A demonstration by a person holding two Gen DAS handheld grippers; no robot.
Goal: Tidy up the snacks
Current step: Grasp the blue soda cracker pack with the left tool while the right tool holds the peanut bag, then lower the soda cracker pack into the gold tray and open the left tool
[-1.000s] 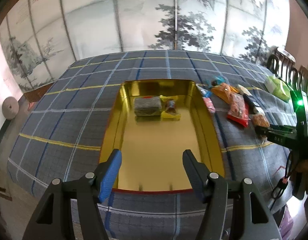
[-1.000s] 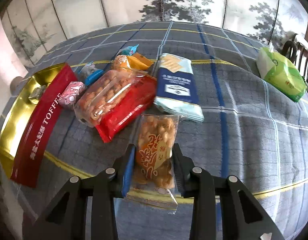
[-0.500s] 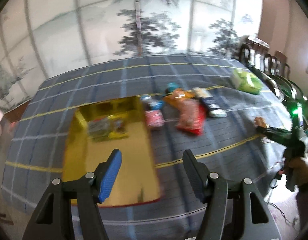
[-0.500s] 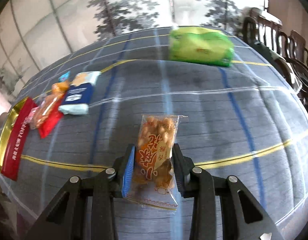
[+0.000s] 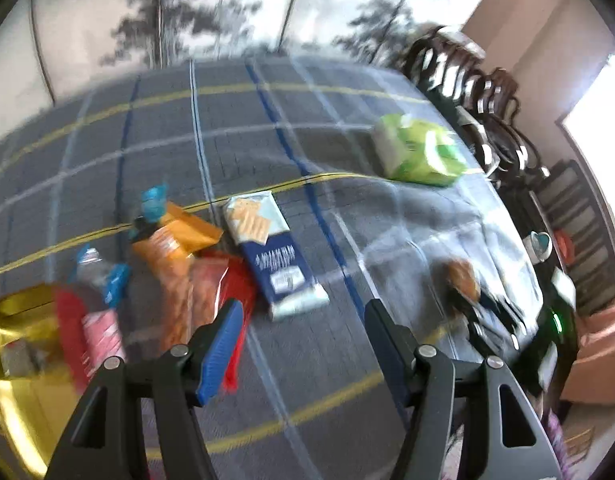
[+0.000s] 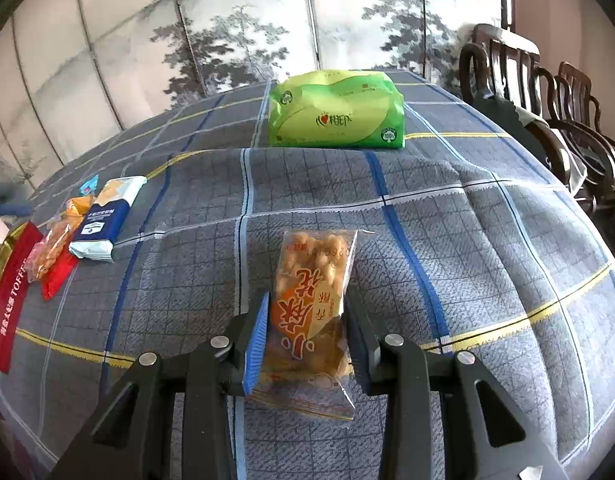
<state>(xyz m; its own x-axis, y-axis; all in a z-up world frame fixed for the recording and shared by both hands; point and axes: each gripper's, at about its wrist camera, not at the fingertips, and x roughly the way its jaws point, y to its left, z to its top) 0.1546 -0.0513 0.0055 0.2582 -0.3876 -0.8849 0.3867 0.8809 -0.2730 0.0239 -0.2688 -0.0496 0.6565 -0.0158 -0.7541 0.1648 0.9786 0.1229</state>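
My right gripper (image 6: 305, 334) is shut on a clear peanut packet (image 6: 313, 300) with orange print, held over the checked tablecloth (image 6: 467, 240). My left gripper (image 5: 301, 328) stands open and empty above the cloth, near a blue cracker pack (image 5: 269, 248). Left of it lie a red bag of snacks (image 5: 211, 292), an orange packet (image 5: 175, 240) and small wrapped sweets (image 5: 101, 276). The gold tin (image 5: 11, 380) with its red edge sits at the far left. The right gripper and its packet (image 5: 461, 276) show blurred at the right of the left wrist view.
A green tissue pack (image 6: 337, 110) lies at the far side of the table (image 6: 547, 340). Dark wooden chairs (image 6: 547, 92) stand along the right edge. A painted folding screen (image 6: 227, 20) closes off the back. The red toffee lid (image 6: 7, 300) rests on the tin at left.
My left gripper swept right, from over the gold tin to the loose snacks. My right gripper carried the peanut packet rightward, away from the pile, toward the green pack.
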